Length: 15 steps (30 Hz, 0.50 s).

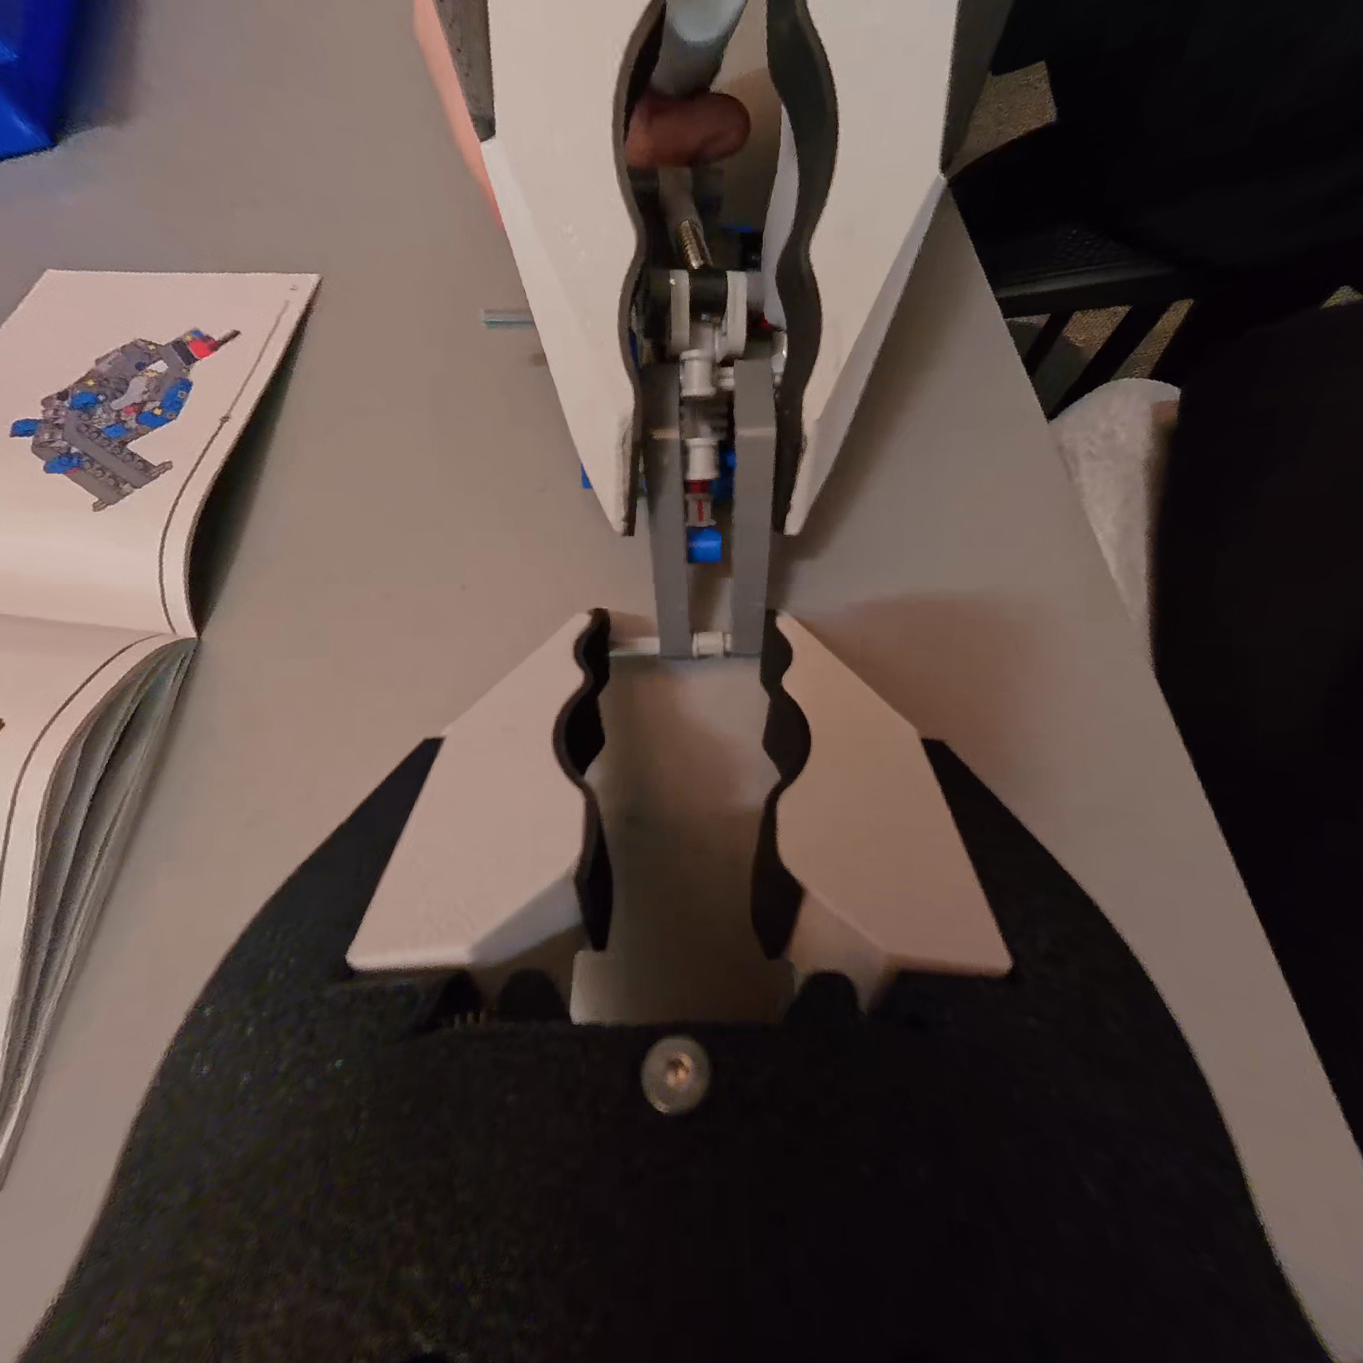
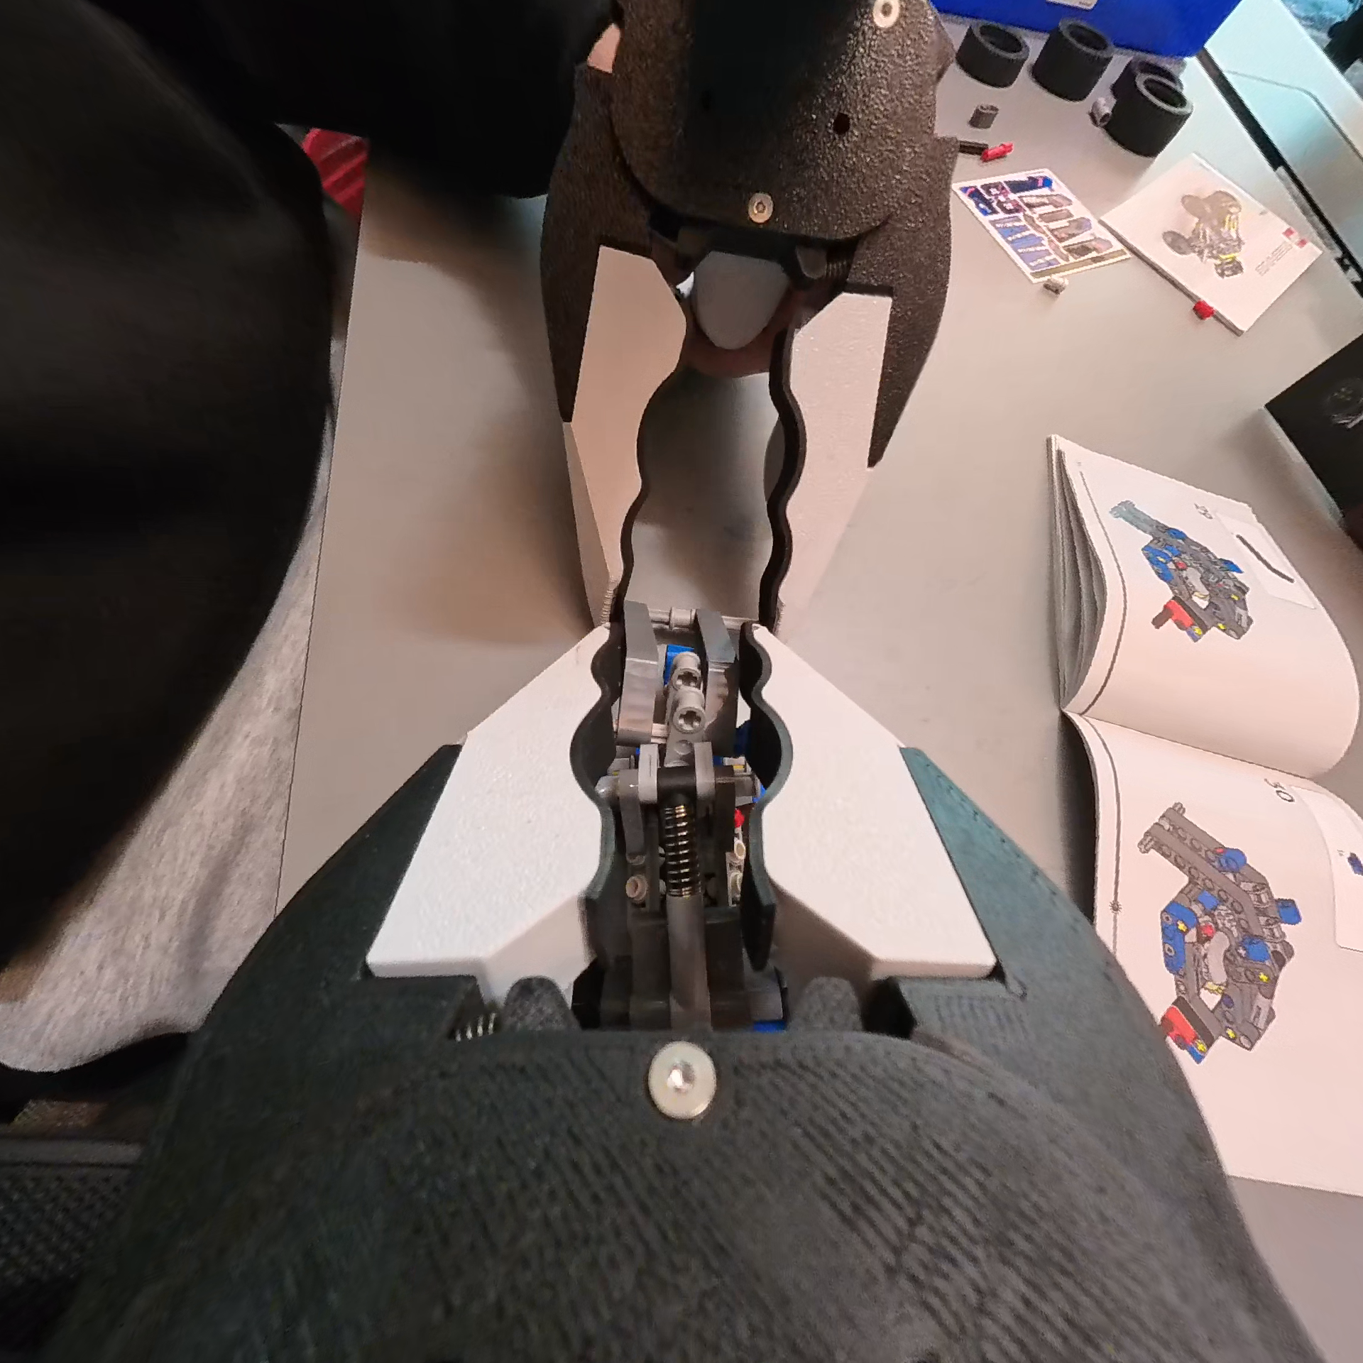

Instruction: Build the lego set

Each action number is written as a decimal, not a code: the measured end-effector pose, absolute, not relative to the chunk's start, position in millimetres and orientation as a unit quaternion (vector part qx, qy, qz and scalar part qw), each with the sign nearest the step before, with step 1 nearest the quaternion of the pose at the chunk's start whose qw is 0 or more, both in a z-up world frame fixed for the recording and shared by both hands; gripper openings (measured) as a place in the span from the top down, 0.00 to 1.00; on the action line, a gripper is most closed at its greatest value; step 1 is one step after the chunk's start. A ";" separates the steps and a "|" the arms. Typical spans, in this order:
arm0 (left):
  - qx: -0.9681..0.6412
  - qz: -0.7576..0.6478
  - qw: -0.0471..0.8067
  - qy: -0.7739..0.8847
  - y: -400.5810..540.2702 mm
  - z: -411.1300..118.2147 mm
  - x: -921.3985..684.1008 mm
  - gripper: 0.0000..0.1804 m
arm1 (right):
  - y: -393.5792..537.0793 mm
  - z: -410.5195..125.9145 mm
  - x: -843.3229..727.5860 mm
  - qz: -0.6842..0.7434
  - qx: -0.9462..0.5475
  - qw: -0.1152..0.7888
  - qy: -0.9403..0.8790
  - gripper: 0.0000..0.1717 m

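Right gripper (image 2: pixel 682 634) clamped on toy brick model (image 2: pixel 675 774), grey with blue bits and black spring; both pads press its sides. Left gripper (image 1: pixel 689 627) faces it, tip to tip. Its fingers (image 1: pixel 590 664) stand apart around model's two grey beams (image 1: pixel 712 590); right pad looks to touch beam, left pad clear of it. Model above grey table (image 2: pixel 922 590), near its front edge. Open booklet (image 2: pixel 1209 664) on table toward right side. Black wheels (image 2: pixel 1069 51) at far edge.

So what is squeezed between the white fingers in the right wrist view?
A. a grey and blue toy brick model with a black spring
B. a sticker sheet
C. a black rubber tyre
A: the grey and blue toy brick model, black spring showing, fills the right gripper.
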<state>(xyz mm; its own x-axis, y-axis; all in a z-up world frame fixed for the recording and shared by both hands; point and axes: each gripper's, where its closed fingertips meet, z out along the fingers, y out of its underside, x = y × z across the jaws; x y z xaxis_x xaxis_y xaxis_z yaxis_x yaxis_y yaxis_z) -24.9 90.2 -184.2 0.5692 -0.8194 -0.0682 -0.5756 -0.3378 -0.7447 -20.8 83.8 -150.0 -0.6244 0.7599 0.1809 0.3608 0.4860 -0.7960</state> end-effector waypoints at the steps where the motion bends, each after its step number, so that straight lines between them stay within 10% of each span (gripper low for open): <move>1: -0.801 -0.164 0.377 0.435 90.3 -184.2 -24.6 0.78 | 83.8 -150.2 -20.5 0.373 -0.340 0.267 -0.821 0.83; 15: -0.805 -0.163 0.377 0.428 86.7 -183.3 -25.4 0.78 | 83.4 -150.2 -20.1 0.377 -0.336 0.267 -0.821 0.83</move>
